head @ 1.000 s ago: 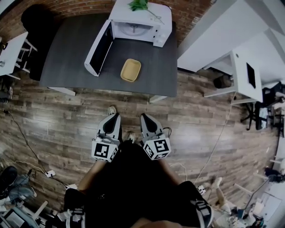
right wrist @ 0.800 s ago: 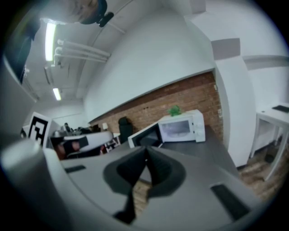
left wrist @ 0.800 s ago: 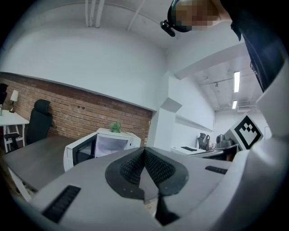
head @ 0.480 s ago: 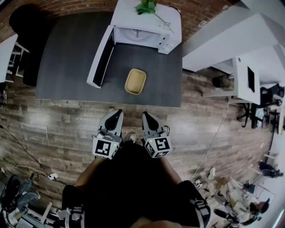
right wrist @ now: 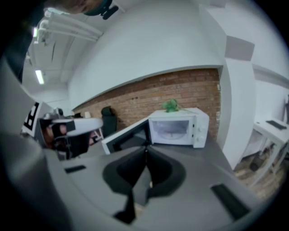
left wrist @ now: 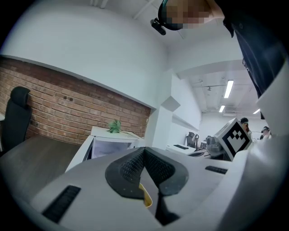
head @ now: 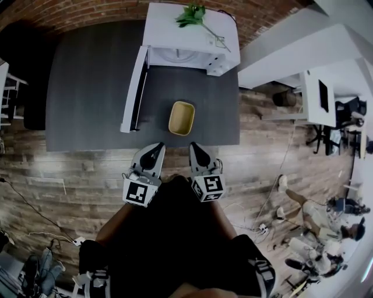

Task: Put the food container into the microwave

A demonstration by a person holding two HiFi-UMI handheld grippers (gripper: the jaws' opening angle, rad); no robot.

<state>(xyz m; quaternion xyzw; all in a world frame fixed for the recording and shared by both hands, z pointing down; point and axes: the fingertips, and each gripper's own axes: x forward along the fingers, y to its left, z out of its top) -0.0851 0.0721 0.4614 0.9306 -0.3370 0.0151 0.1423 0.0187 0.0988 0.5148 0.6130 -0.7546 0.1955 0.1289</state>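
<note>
Left gripper (head: 156, 148), right gripper (head: 193, 146) nearer table (head: 87, 87), jaws together, food container (head: 181, 118) ahead

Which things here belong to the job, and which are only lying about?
Job: container, microwave with its door open, left gripper and right gripper, both shut, empty.
Lying about: plant on the microwave, chair, desk.

Food container (left wrist: 145, 196) mostly hidden behind the left gripper (left wrist: 145, 152), only 1 yellow sliver visible.
</note>
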